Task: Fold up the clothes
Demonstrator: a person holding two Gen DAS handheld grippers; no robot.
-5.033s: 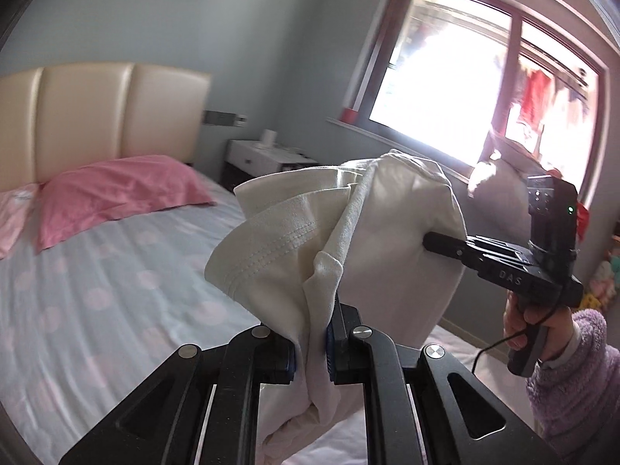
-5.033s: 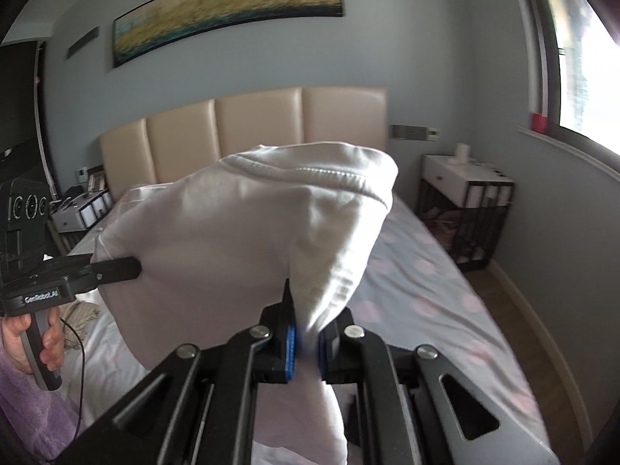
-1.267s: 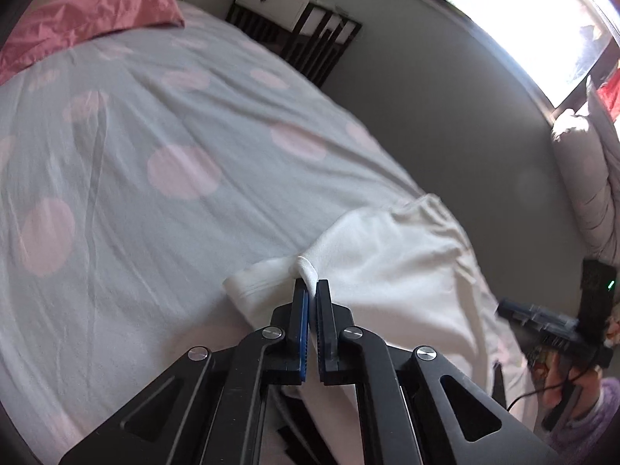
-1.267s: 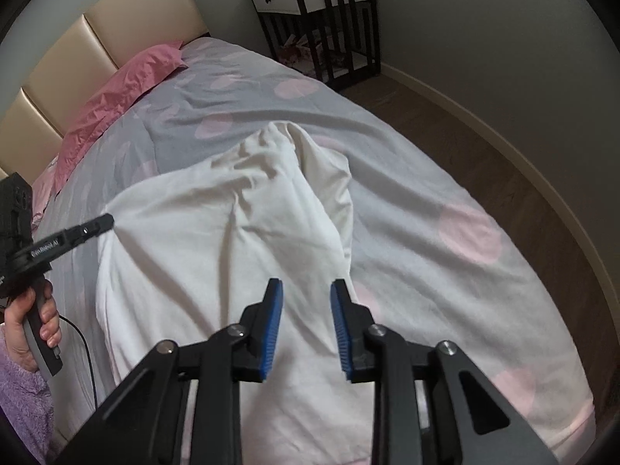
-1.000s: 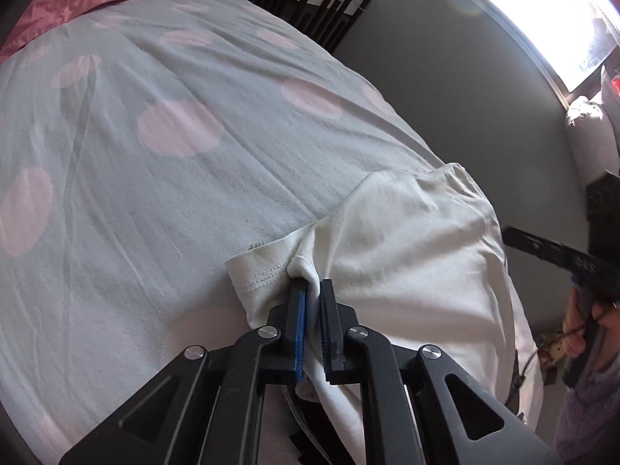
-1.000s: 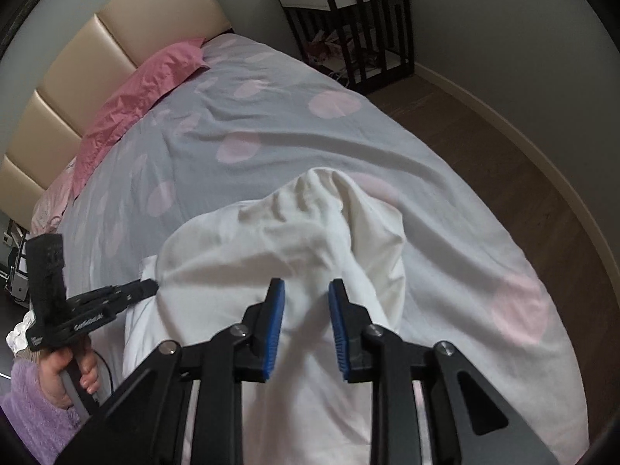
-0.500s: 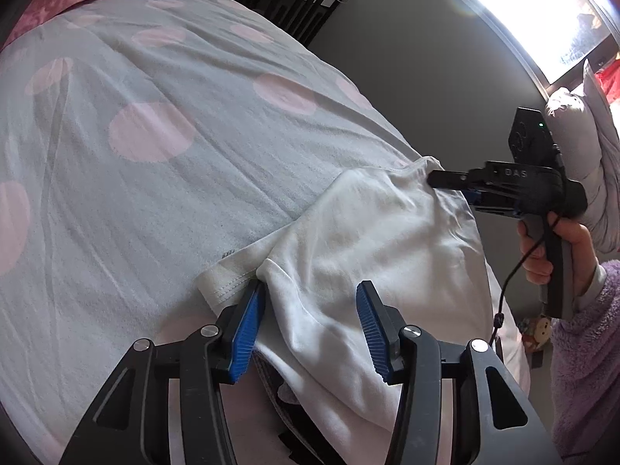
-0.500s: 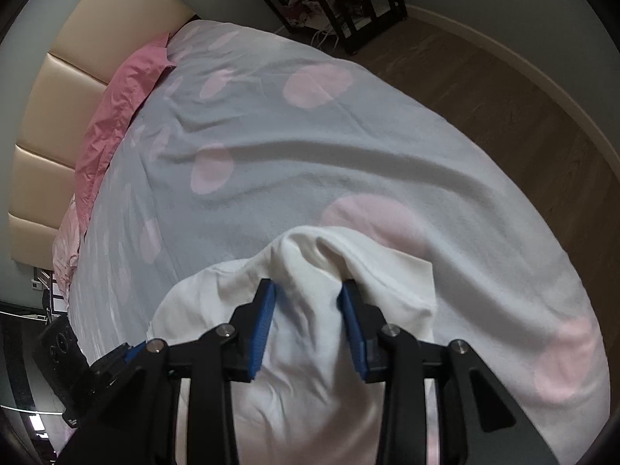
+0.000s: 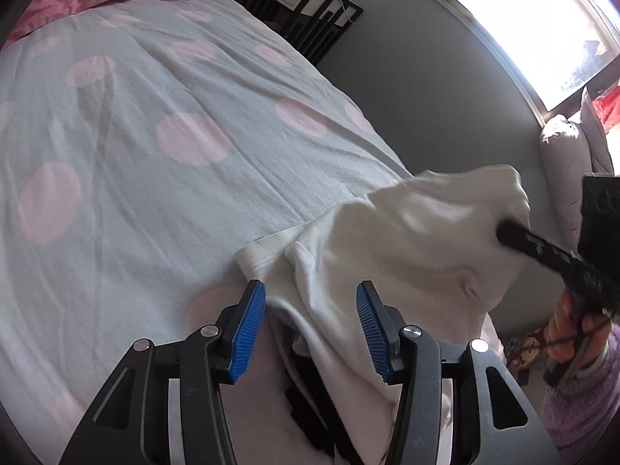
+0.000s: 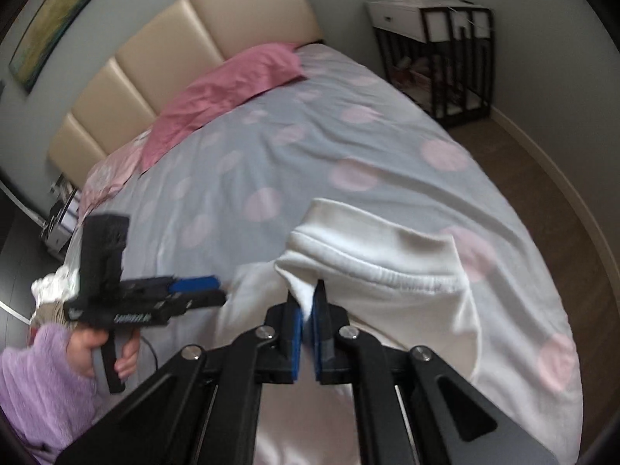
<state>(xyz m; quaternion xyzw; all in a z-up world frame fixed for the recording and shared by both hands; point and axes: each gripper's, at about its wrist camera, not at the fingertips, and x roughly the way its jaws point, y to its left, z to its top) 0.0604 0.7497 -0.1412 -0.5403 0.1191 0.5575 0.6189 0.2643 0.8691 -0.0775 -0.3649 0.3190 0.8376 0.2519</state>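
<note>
A white garment (image 9: 407, 240) lies crumpled on the near corner of the bed; its ribbed hem (image 10: 387, 255) shows in the right wrist view. My left gripper (image 9: 310, 310) is open, its blue pads apart above the garment's near edge and not pressing on it. It also appears in the right wrist view as the left gripper (image 10: 215, 290), held by a hand in a purple sleeve. My right gripper (image 10: 308, 302) is closing tight, and its pads pinch a raised fold of the garment. The right gripper (image 9: 503, 230) lifts the cloth's far side.
The bed (image 10: 310, 147) has a grey cover with pink dots. A pink pillow (image 10: 232, 85) lies by the beige headboard. A nightstand (image 10: 434, 38) stands at the wall, with wooden floor (image 10: 542, 178) beside the bed. A bright window (image 9: 542, 31) fills the upper right.
My left gripper let go of the garment's edge, opened and drew back. My right gripper closed on a fold and raised it off the bed.
</note>
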